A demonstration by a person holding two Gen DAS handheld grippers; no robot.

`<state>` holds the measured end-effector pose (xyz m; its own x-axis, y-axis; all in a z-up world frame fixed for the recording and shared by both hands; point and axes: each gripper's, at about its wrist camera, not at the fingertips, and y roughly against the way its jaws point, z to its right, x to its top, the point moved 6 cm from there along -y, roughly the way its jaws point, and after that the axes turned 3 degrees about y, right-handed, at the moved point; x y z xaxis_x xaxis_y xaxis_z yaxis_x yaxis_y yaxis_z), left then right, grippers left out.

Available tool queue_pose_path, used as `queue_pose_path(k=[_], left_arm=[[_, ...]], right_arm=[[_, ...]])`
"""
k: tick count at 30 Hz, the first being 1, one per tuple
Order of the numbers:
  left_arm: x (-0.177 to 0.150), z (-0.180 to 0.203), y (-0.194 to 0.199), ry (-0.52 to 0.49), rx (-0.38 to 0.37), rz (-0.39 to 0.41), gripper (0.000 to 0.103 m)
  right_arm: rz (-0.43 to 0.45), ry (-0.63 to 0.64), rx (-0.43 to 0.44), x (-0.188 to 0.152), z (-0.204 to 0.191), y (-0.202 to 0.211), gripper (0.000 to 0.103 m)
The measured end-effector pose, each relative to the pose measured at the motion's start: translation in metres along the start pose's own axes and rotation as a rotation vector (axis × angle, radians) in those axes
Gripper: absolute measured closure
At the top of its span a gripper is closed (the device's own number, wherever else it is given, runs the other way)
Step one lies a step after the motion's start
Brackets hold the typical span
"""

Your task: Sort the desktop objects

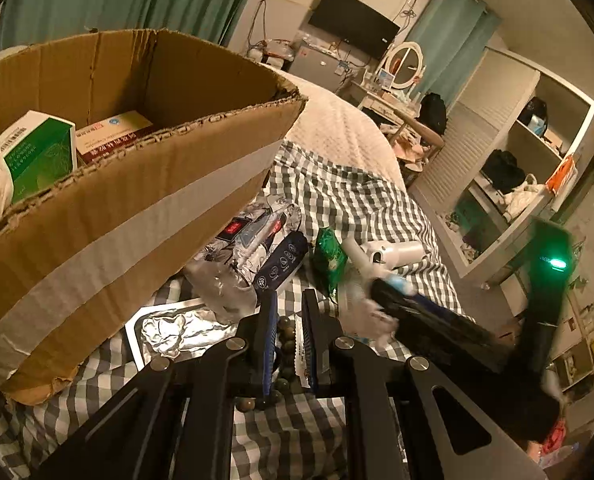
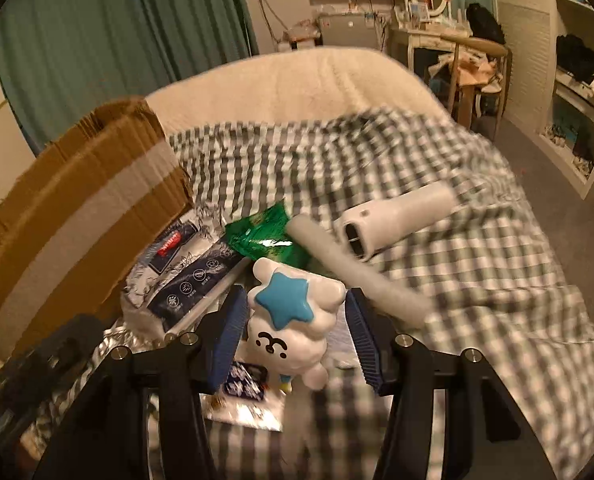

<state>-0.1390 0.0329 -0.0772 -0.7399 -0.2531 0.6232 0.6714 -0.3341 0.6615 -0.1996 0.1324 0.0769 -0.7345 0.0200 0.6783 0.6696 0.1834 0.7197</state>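
In the left wrist view my left gripper hangs low over the checked sheet, jaws a narrow gap apart. In that gap show a string of dark beads and a thin white sachet lying against the right pad; nothing looks clamped. My right gripper is shut on a white figurine with a blue star, which stays sharp while the bed behind it blurs. From the left wrist view that gripper is to the right. The open cardboard box stands at the left and holds a green-and-white carton and a red-and-white carton.
On the checked sheet lie a green packet, a white tube, a white cylindrical device, a dark blue packet, crumpled clear plastic and a foil-lined tray. White shelves stand at the right.
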Motion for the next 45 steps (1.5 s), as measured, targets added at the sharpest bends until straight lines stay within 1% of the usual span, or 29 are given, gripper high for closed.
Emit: queue_pose_path(k=[1,2,3,6,9,10,11,12,13,16,18,20,23,25,26,27,30,31,32,33,35,37,39,41,43,45], left_arm=[[0.0,0.0,0.001,-0.007,0.003,0.002,0.091],[0.0,0.001,0.001,-0.011,0.005,0.004,0.091],[-0.001,0.001,0.002,-0.01,0.003,-0.003,0.091],[-0.013,0.005,-0.003,-0.007,-0.007,-0.063,0.089],[-0.029,0.008,-0.011,-0.037,0.026,-0.111,0.084],[-0.035,0.009,-0.014,-0.056,0.053,-0.121,0.079],[-0.039,0.009,-0.018,-0.072,0.077,-0.123,0.075],[-0.042,0.009,-0.02,-0.089,0.094,-0.126,0.074],[-0.045,0.008,-0.025,-0.108,0.118,-0.129,0.074],[-0.052,0.004,-0.037,-0.131,0.162,-0.145,0.074],[-0.056,0.002,-0.045,-0.13,0.169,-0.177,0.074],[-0.058,-0.001,-0.051,-0.115,0.172,-0.197,0.074],[-0.054,-0.006,-0.053,-0.076,0.164,-0.192,0.074],[-0.053,-0.008,-0.055,-0.056,0.161,-0.193,0.072],[-0.054,-0.008,-0.056,-0.051,0.159,-0.194,0.071],[-0.055,-0.008,-0.057,-0.052,0.161,-0.195,0.071],[-0.056,-0.005,-0.056,-0.074,0.178,-0.19,0.07],[-0.056,-0.004,-0.055,-0.09,0.189,-0.184,0.077],[-0.056,-0.002,-0.056,-0.109,0.198,-0.182,0.093],[-0.057,0.0,-0.056,-0.131,0.208,-0.182,0.095],[-0.058,0.001,-0.054,-0.142,0.208,-0.178,0.096],[-0.055,0.005,-0.049,-0.137,0.18,-0.162,0.096],[-0.05,0.009,-0.043,-0.148,0.168,-0.123,0.096],[-0.048,0.011,-0.041,-0.159,0.162,-0.109,0.096],[-0.05,0.01,-0.047,-0.15,0.165,-0.134,0.096],[-0.056,0.003,-0.054,-0.108,0.16,-0.189,0.096]], right_arm=[[0.004,-0.008,0.007,0.0,0.005,0.009,0.063],[0.003,-0.015,0.011,-0.001,0.01,0.018,0.075],[0.004,-0.021,0.008,-0.002,0.016,0.026,0.078],[0.018,-0.044,0.011,-0.008,0.028,0.043,0.078],[0.015,-0.089,0.041,-0.018,0.037,0.049,0.078],[0.016,-0.1,0.048,-0.022,0.038,0.049,0.078],[0.019,-0.096,0.046,-0.024,0.037,0.048,0.073],[0.02,-0.085,0.046,-0.027,0.036,0.047,0.063],[0.017,-0.068,0.044,-0.03,0.034,0.046,0.059],[0.01,-0.048,0.064,-0.037,0.029,0.041,0.058],[0.013,-0.059,0.073,-0.039,0.03,0.037,0.052],[0.016,-0.058,0.077,-0.04,0.032,0.034,0.051],[0.011,-0.058,0.089,-0.041,0.033,0.028,0.051],[0.007,-0.063,0.096,-0.041,0.034,0.024,0.046],[0.003,-0.066,0.097,-0.041,0.035,0.02,0.039],[0.001,-0.067,0.099,-0.041,0.035,0.017,0.037],[-0.007,-0.075,0.104,-0.041,0.035,0.008,0.036],[-0.013,-0.075,0.107,-0.041,0.034,0.005,0.036],[-0.024,-0.072,0.104,-0.041,0.032,-0.001,0.036],[-0.031,-0.07,0.101,-0.04,0.031,-0.006,0.036],[-0.037,-0.067,0.099,-0.04,0.029,-0.012,0.035],[-0.034,-0.062,0.093,-0.04,0.026,-0.016,0.029],[-0.038,-0.056,0.087,-0.04,0.024,-0.02,0.023],[-0.051,-0.044,0.073,-0.041,0.022,-0.026,0.023],[-0.06,-0.037,0.055,-0.043,0.021,-0.031,0.023],[-0.063,-0.032,0.047,-0.046,0.021,-0.034,0.022]])
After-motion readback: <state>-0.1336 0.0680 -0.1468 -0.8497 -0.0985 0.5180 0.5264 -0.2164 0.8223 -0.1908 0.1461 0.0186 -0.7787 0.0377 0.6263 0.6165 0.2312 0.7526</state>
